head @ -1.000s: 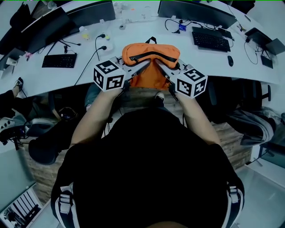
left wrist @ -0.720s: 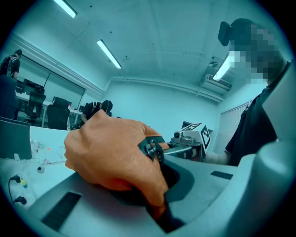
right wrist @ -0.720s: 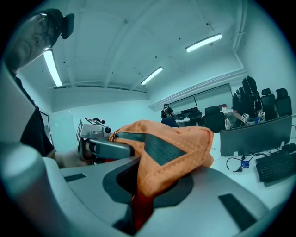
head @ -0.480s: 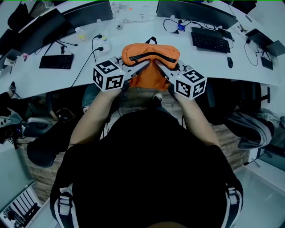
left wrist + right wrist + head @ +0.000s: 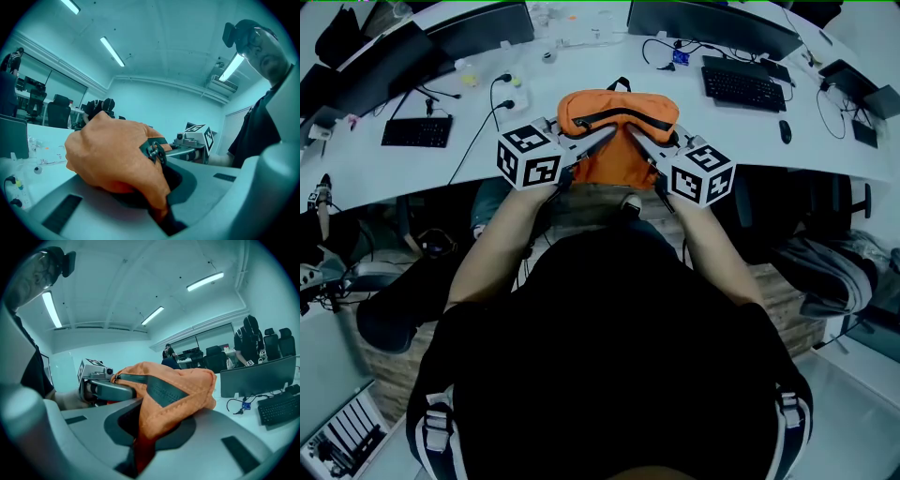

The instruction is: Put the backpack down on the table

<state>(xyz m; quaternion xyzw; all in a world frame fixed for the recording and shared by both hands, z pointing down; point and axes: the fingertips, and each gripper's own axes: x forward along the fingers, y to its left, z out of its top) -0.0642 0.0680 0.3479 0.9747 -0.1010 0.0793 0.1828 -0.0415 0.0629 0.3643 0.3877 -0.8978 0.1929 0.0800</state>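
An orange backpack [image 5: 617, 117] with a black zip and top loop hangs over the near edge of the white table [image 5: 581, 70]. My left gripper [image 5: 602, 137] is shut on its left side, and the orange cloth [image 5: 112, 154] bunches out from between the jaws. My right gripper [image 5: 635, 139] is shut on the right side, where a fold of the backpack [image 5: 173, 392] with a dark strap fills the jaws. Both grippers point away from me, close together under the bag's top. Whether the bag's bottom rests on the table is hidden.
Monitors [image 5: 712, 23] and a keyboard [image 5: 742, 86] stand at the table's far right, another keyboard [image 5: 417, 130] and a monitor [image 5: 389, 61] at the left, with cables [image 5: 502, 98] between. A grey bag [image 5: 830, 267] lies on the floor at right.
Both grippers and the backpack keep the same place in the head view; the table and the things on it have slid slightly left and up in the view.
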